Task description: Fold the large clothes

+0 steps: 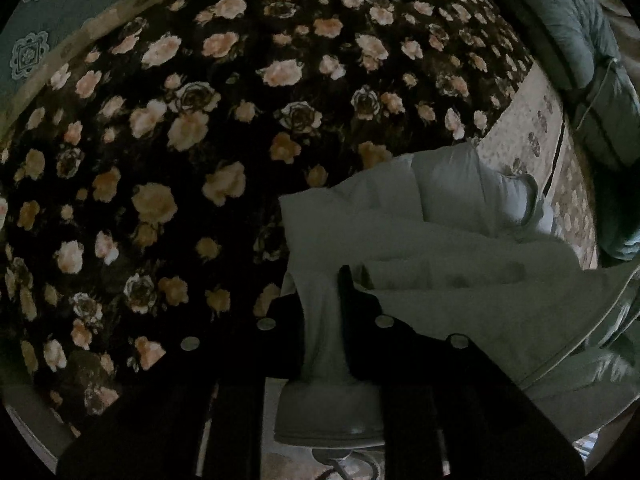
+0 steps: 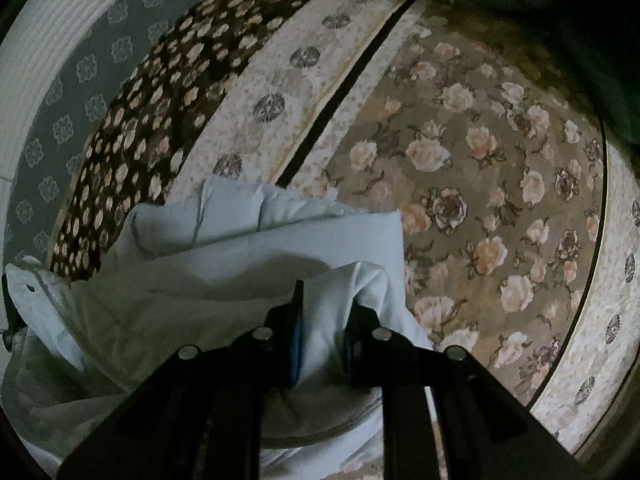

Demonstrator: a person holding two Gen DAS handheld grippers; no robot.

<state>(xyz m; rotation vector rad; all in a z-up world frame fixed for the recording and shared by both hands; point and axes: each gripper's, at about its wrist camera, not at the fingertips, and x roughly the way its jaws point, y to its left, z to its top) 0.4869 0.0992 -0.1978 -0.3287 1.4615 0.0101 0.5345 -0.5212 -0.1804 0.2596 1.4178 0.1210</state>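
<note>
Both my left gripper (image 1: pixel 320 300) and my right gripper (image 2: pixel 324 320) are clenched on folds of the pale padded garment (image 2: pixel 240 264), which hangs bunched over the flowered carpets (image 2: pixel 480 184) on the floor. The thick cloth could slide out of either pinch and sag, spoiling the fold. Dim light hides the garment's full shape, and its lower part runs out of view.

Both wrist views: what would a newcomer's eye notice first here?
First, the pale padded garment, bunched low in the centre of both views, with the right gripper and the left gripper each shut on a fold of it. Next, the dark rose-patterned rug filling the left wrist view, and the tan rose-patterned rug at the right of the right wrist view.
</note>
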